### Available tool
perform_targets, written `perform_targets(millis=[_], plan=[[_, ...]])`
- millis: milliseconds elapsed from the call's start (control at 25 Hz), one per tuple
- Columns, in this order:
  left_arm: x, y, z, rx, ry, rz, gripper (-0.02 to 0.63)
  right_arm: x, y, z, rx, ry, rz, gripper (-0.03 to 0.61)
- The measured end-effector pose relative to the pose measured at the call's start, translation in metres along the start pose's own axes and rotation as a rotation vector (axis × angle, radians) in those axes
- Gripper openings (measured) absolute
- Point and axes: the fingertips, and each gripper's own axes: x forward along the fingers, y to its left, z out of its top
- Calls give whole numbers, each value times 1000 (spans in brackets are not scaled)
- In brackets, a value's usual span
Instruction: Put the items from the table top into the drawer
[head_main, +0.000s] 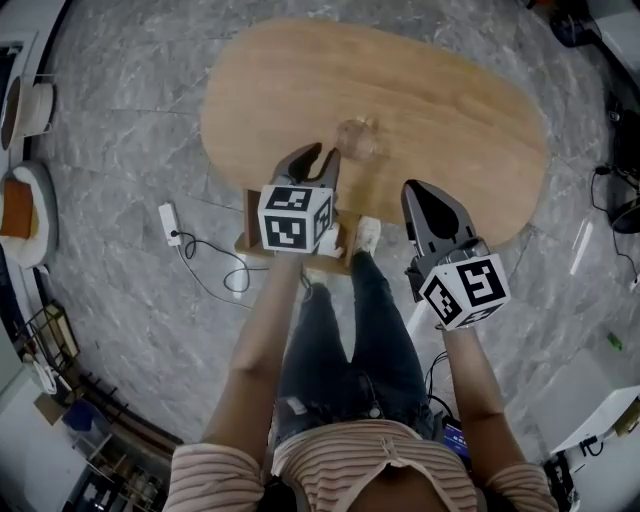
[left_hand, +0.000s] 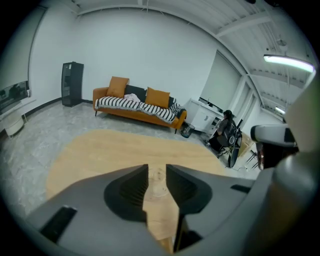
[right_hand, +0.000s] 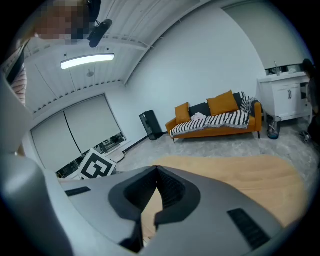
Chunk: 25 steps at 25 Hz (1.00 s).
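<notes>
– Cup (head_main: 358, 137) or small glass, which is it? It is see-through and hard to make out on the table (head_main: 470, 110).
– I can't settle that. It is a clear, round thing standing on the wood, towards the table's near edge and about midway along it. In the left gripper view the cup (left_hand: 157, 181) shows through the gap between the jaws, farther along the tabletop. Whether anything is in it I can't tell.
– Do the tongs have it?
– No. The left gripper (head_main: 318, 155) hangs over the table's near edge, released, its jaws parted. The cup stands just past the tips, apart from them. The right gripper (head_main: 416, 188) is over the same edge, farther to the right, clenched with its tips meeting and nothing between them.
– And the drawer?
– Under the table's near edge there is a wooden frame (head_main: 295, 260), likely the drawer. The left gripper's marker cube (head_main: 295, 218) covers most of it, so its inside is hidden.
– What else is around the table?
– On the grey marbled floor (head_main: 120, 150) to the table's left lies a white power strip (head_main: 169, 222) with a black cable. The person's white shoe (head_main: 368, 235) is beside the frame. Beyond the table's far side stands an orange sofa (left_hand: 137, 107) with a striped blanket, and a black tower (left_hand: 72, 83) to its left.
</notes>
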Motion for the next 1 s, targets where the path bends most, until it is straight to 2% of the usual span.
perform_targets(millis=[520, 800, 1000], plan=[[89, 38, -50, -79, 111, 47, 104, 64, -28, -53, -17, 111, 61, 8], [118, 46, -68, -89, 155, 56, 106, 80, -29, -73, -2, 141, 81, 8], [137, 48, -73, -67, 193, 69, 106, 87, -34, -85, 8, 158, 85, 8]])
